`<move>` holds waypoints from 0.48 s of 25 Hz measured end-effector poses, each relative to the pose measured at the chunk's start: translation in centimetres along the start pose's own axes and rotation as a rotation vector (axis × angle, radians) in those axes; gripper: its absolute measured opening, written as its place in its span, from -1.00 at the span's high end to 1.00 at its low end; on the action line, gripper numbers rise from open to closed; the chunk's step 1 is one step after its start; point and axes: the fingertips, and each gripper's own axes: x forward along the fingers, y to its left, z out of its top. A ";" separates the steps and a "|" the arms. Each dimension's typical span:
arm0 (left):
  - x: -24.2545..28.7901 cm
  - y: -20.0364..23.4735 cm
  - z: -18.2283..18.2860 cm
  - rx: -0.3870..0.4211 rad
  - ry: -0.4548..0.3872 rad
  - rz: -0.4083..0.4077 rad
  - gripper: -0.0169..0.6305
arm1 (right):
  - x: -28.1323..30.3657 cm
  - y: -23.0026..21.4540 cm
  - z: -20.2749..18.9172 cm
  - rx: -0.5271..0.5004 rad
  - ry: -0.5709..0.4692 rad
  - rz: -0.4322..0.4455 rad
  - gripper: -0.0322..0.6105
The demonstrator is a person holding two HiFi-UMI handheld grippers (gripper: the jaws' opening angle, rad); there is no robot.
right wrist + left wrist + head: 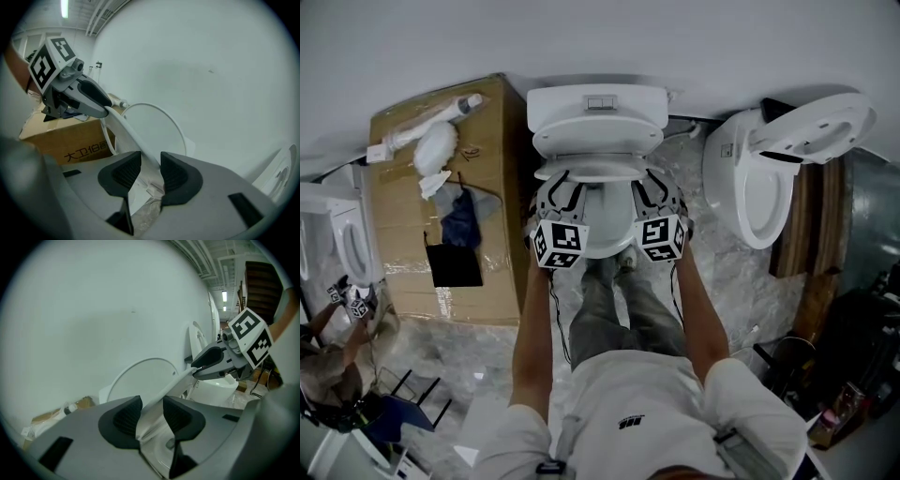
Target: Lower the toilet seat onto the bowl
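Note:
The white toilet seat (595, 171) hangs tilted above the bowl (602, 246), in front of the upright lid (140, 378). My left gripper (564, 187) holds the seat's left side; in the left gripper view the seat rim (166, 385) fills the gap at the left gripper (145, 416), whose pads press on it. My right gripper (649, 187) is at the seat's right side. In the right gripper view the seat rim (129, 129) runs between the jaws of the right gripper (144, 172), which stand slightly apart around it without pressing. The bowl is mostly hidden by the grippers.
A large cardboard box (441, 187) stands left of the toilet with white parts on top. A second toilet (769, 178), lid up, stands at the right. The cistern (598, 108) backs onto the wall. The person's legs (609, 300) are right in front of the bowl.

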 end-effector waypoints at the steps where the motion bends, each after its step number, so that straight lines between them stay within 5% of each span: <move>1: -0.1 -0.2 -0.1 -0.002 0.004 0.004 0.45 | -0.2 0.1 -0.2 0.000 -0.002 0.008 0.49; 12: -2.5 -3.3 -2.9 -0.023 0.047 0.045 0.41 | -2.3 2.9 -2.9 -0.031 -0.017 0.131 0.50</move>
